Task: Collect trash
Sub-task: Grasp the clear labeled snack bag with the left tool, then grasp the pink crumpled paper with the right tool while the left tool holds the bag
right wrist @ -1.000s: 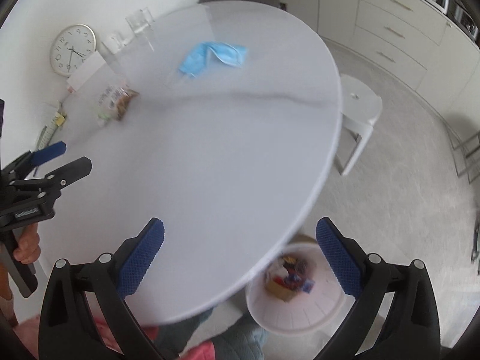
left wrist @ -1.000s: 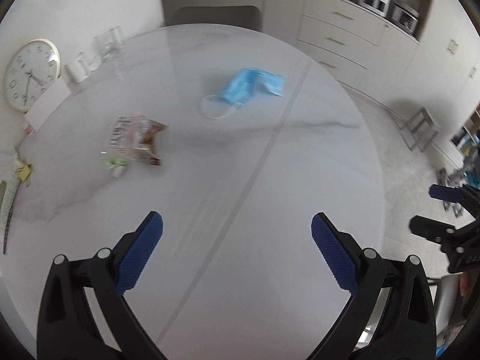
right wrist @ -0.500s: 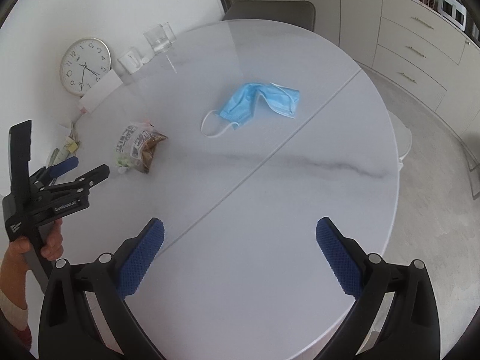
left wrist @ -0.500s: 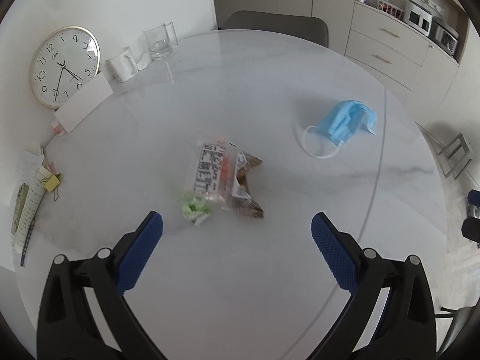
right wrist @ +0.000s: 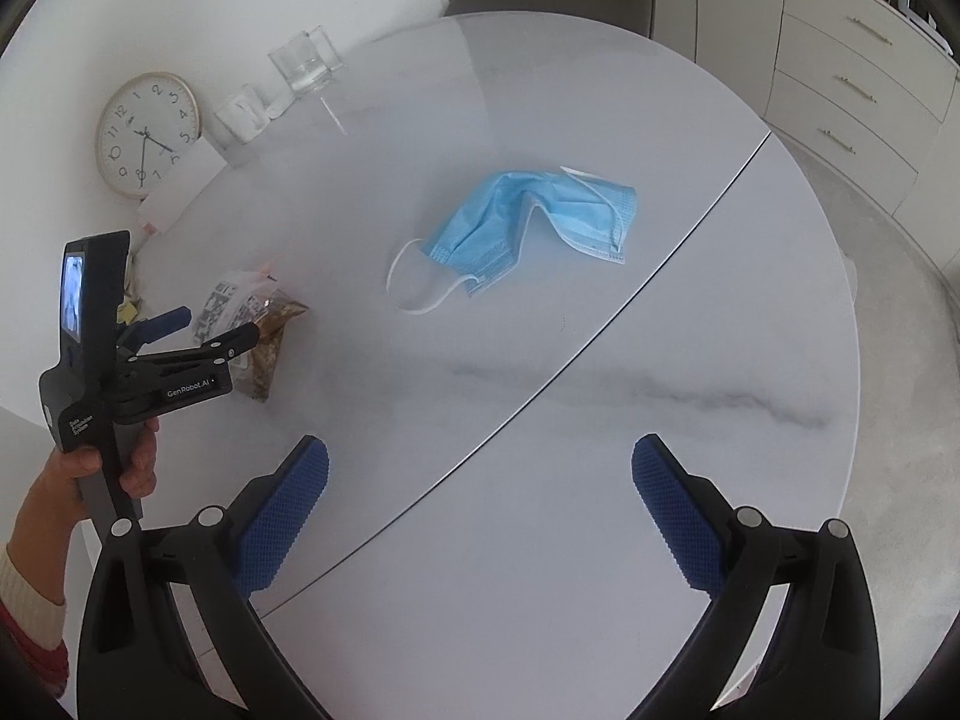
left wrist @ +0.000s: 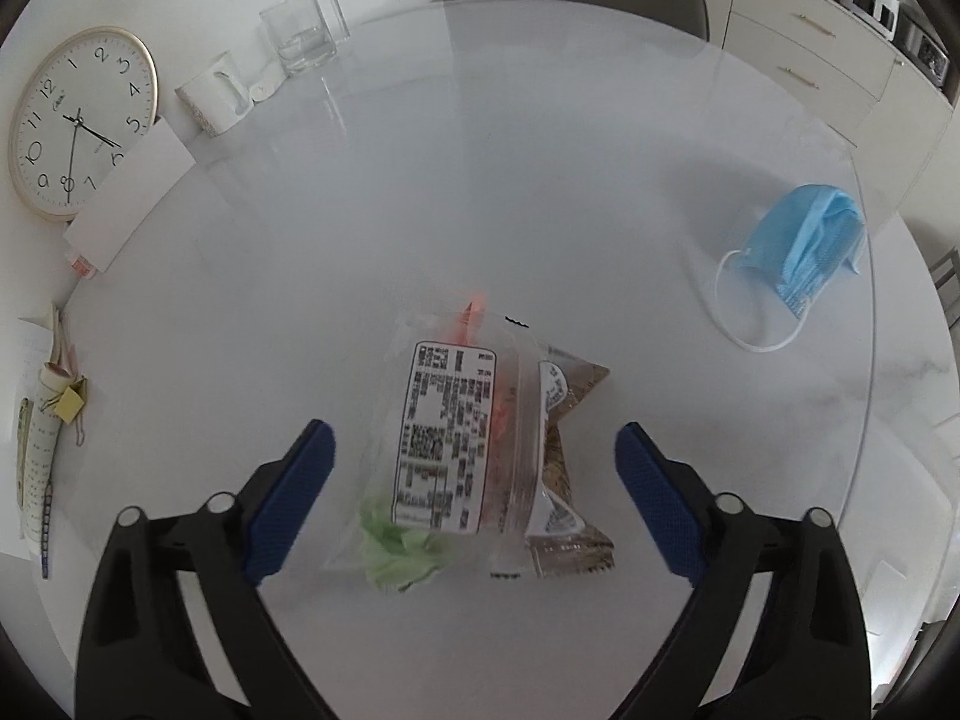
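Wrappers point(left wrist: 480, 450) lay bunched on the table point(left wrist: 480, 180) between the left gripper point(left wrist: 474, 468)'s wide-open fingers, apparently lined up for a pinch, while the right gripper point(right wrist: 480, 480) hung open and empty short of the blue mask point(right wrist: 528, 222).

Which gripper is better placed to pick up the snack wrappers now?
Left: the left gripper is open, with the snack wrappers between its fingers. The right gripper is farther away.

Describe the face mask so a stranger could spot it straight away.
Start at the round white table and find its long straight seam. The face mask lies crumpled just left of it, apart from the snack wrappers. It is the only blue thing lying there, with white ear loops.
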`<state>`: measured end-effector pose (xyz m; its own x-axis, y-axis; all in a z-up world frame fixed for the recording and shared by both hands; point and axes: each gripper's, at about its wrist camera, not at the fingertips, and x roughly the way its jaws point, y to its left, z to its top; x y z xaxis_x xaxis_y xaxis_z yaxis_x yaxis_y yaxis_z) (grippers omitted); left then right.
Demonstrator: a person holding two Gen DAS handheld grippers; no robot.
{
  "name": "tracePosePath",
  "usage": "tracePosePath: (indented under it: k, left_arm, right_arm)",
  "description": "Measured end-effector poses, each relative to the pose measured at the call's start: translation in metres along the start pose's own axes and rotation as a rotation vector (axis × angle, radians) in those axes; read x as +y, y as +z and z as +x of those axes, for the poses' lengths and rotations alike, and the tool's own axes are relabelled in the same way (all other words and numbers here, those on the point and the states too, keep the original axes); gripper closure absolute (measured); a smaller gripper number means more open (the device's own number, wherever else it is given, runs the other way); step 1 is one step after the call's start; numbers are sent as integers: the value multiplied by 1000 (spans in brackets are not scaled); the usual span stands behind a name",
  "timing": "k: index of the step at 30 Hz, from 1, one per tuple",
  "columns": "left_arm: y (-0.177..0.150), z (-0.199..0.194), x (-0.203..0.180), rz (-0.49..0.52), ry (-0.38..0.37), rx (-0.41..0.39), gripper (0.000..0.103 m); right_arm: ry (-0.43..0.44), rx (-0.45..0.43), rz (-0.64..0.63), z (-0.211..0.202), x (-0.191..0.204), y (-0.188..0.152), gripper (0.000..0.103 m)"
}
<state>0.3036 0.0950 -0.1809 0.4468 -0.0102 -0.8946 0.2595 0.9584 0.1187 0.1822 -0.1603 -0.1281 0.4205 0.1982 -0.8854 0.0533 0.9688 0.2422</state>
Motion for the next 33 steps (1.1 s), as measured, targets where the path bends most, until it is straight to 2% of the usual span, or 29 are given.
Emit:
tracePosePath:
  k: [6,10,14,22,28,33]
  left_arm:
    - [4,10,3,2,-6,35,46]
    - [3,9,10,-22,-32,41,52]
    - [2,1,13,-20,-63,20,57]
    - [-8,-21,15,-43,-143,-16,58]
    - [-24,-44,12,-49,-182,-40,58]
    - [-55,-71,22,-93,-202,-54,58]
  right_arm:
    - [14,23,11,16,-8,6,2]
    - [34,32,1,22,-7,9,2]
    - [42,36,-12,25,-5,10,2]
    - [67,39,-44,24,-2,6,2]
    - [64,37,-85,19,5,3,2]
    - [110,68,-155,23,31,7,2]
